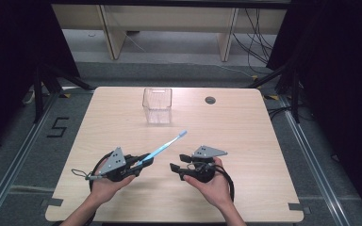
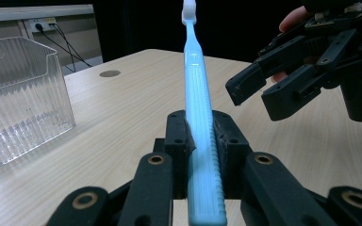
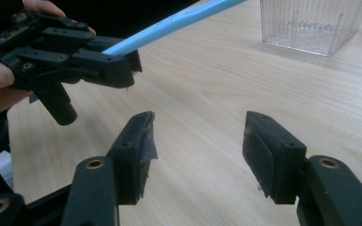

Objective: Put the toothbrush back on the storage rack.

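Left gripper [image 2: 199, 136] clamping a light blue plastic toothbrush [image 2: 198, 117] over the pale wooden surface [image 1: 245, 132].
Its jaws are gripping the handle, bristle end pointing toward the clear ribbed plastic box [image 1: 157, 105]; the right gripper [image 3: 198, 146] is hovering nearby, jaws gaping wide, holding nothing.

Black two-jaw tools [image 1: 147, 162] with grey three-cornered plates, brass-ringed screws, black cables.
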Tool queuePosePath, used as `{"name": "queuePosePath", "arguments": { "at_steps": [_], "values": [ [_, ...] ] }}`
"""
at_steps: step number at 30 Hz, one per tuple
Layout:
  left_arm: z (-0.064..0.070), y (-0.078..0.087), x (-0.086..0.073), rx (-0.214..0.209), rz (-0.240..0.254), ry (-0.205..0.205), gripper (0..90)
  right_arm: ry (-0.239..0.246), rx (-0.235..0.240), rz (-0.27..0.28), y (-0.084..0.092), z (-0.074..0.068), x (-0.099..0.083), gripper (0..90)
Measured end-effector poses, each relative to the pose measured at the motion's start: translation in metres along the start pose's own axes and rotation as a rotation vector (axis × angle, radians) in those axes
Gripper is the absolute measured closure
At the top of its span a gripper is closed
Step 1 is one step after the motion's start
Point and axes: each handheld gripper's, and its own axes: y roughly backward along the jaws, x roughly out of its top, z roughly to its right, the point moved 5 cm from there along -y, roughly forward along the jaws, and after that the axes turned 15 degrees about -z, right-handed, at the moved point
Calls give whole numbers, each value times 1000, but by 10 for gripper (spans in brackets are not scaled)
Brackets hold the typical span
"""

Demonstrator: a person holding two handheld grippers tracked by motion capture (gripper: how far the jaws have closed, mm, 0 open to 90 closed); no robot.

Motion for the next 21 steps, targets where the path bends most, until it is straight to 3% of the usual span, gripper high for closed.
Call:
{"name": "queuePosePath", "arguments": {
  "at_steps": [1, 5, 7, 8, 10, 13, 14, 16, 17, 19, 21],
  "values": [
    [0, 0, 0, 2, 2, 2, 779, 6, 7, 11, 0, 1, 1, 442],
    [0, 0, 1, 9, 9, 6, 779, -48, 37, 32, 2, 0, 3, 435],
    [1, 0, 0, 10, 11, 6, 779, -41, 36, 44, 2, 1, 6, 427],
    [1, 0, 0, 11, 12, 7, 779, -88, 46, 44, 4, -3, 6, 424],
    [1, 0, -1, 14, 19, 5, 779, -48, 23, 57, 3, 0, 10, 423],
    [3, -1, -1, 10, 39, 8, 779, -53, 30, 69, 2, -4, 14, 422],
    [3, -1, 0, 10, 40, 9, 779, -32, 25, 69, 1, -4, 16, 422],
    [4, -1, 1, 8, 40, 9, 779, -62, 37, 68, -1, -7, 18, 422],
    [5, -2, 1, 8, 41, 8, 779, -53, 58, 69, -2, -7, 20, 422],
    [5, -2, 2, 12, 34, 4, 779, -47, 51, 75, -3, -7, 24, 422],
    [6, -3, 2, 10, 39, 2, 779, -68, 70, 76, -5, -8, 26, 421]
  ]
}}
